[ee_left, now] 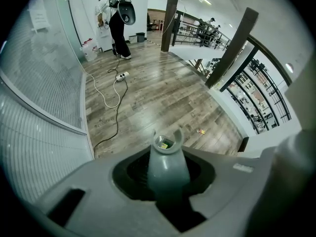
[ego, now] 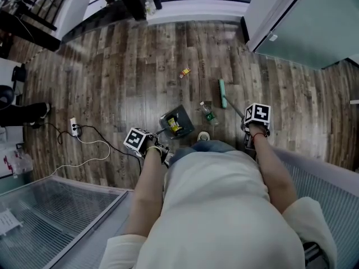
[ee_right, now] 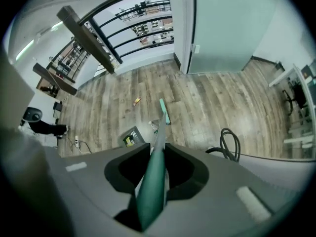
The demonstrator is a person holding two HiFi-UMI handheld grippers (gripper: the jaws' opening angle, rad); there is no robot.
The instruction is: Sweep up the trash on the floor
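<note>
Your left gripper (ee_left: 166, 177) is clamped on the handle of the dustpan (ego: 177, 122), which sits on the floor (ego: 129, 66) with yellow scraps inside. Your right gripper (ee_right: 151, 191) is closed around the broom (ego: 222, 93), whose head rests right of the dustpan. A bottle (ego: 208, 114) lies between them. Beyond the dustpan a wrapper (ego: 184, 72) lies on open floor, short of the white ledge (ego: 190, 13).
</note>
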